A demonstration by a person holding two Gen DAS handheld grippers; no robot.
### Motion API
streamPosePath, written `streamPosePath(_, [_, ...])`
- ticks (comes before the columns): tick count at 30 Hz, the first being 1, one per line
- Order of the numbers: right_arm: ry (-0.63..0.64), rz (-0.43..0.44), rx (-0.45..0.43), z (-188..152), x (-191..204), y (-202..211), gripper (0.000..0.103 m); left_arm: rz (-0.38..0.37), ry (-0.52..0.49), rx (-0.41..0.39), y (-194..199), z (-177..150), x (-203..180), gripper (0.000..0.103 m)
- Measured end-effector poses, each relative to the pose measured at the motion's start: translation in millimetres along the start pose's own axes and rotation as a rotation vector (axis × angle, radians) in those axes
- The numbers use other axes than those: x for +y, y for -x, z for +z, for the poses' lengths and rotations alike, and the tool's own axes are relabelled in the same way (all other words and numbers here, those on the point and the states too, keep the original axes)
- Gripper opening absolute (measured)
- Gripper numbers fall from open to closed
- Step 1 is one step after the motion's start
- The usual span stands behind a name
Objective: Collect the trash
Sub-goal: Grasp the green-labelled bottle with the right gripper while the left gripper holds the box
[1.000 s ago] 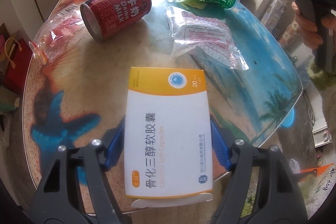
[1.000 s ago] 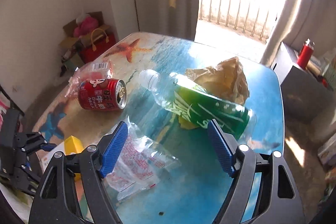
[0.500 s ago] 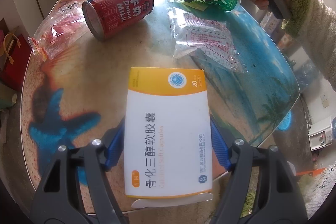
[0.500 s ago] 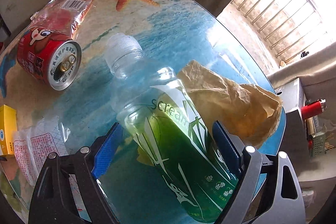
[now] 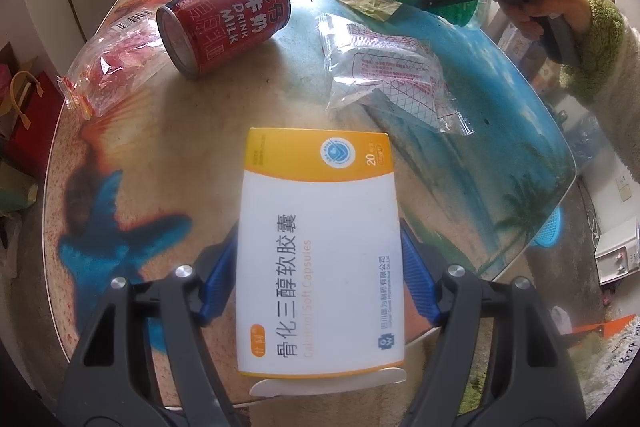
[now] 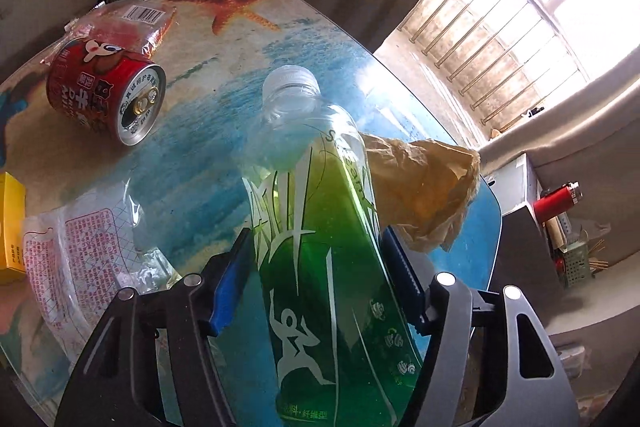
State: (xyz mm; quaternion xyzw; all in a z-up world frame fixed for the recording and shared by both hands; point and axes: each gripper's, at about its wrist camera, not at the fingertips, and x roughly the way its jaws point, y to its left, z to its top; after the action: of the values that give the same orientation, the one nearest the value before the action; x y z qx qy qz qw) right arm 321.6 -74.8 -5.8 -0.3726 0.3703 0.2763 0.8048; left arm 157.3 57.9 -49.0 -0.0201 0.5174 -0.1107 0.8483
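The left gripper (image 5: 320, 275) is holding a medicine box (image 5: 320, 243) across its width, blue fingers (image 5: 218, 281) pressing both long sides, over the near edge of the tabletop (image 5: 200, 131). The box reads "Calcitriol Soft Capsules" with Chinese characters and "20" on its yellow band; thin cardboard, likely light and easily crushed, so a gentle squeeze on the long edges suits it.

The right gripper (image 6: 320, 279) is straddling a green-labelled plastic bottle (image 6: 332, 267) lying at the far right of the tabletop, on a crumpled brown paper bag (image 6: 424, 195). Its fingers (image 6: 230, 283) are sitting just beside the bottle's sides; I cannot tell whether they are already squeezing. The label shows "Scream". The bottle looks smooth, springy and probably near empty, so the mid-body is the safest hold; it may slip or roll.

Lying at the far left are a red can (image 5: 226, 23) marked "DRINK MILK", a clear wrapper with red print (image 5: 110, 67), and nearer the middle a crinkled plastic packet (image 5: 392, 75).
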Motion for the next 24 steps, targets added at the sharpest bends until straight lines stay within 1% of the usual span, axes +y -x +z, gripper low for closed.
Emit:
streamPosePath(3, [-0.050,-0.004,-0.028,-13,-3,25,0.063,-0.002,0.004,-0.002,0,0,1,0.069])
streamPosePath(5, [-0.121,0.021,-0.063,-27,-5,49,0.063,-0.005,0.010,-0.004,0,0,2,0.069])
streamPosePath(7, [-0.217,0.061,-0.107,-44,-6,76,0.063,-0.009,0.014,-0.006,0,0,2,0.069])
streamPosePath(9, [-0.343,0.101,-0.138,-68,-8,98,0.063,-0.009,0.016,-0.006,0,0,2,0.069])
streamPosePath(11, [-0.475,0.128,-0.139,-95,-7,112,0.063,-0.008,0.015,-0.006,1,-1,5,0.069])
streamPosePath(14, [-0.647,0.109,-0.085,-134,-1,113,0.063,-0.009,0.021,0.000,1,0,4,0.069])
streamPosePath(18, [-0.884,0.114,0.051,-175,4,87,0.063,-0.006,0.024,0.008,0,1,3,0.069])
streamPosePath(20, [-0.993,0.139,0.123,-190,4,72,0.064,-0.007,0.027,0.011,-1,1,4,0.069])
streamPosePath(21, [-1.035,0.155,0.112,-195,4,72,0.064,-0.009,0.033,0.013,-1,1,4,0.069])
streamPosePath(24, [-1.087,0.217,0.135,-196,7,72,0.064,-0.011,0.053,0.015,0,2,5,0.069])
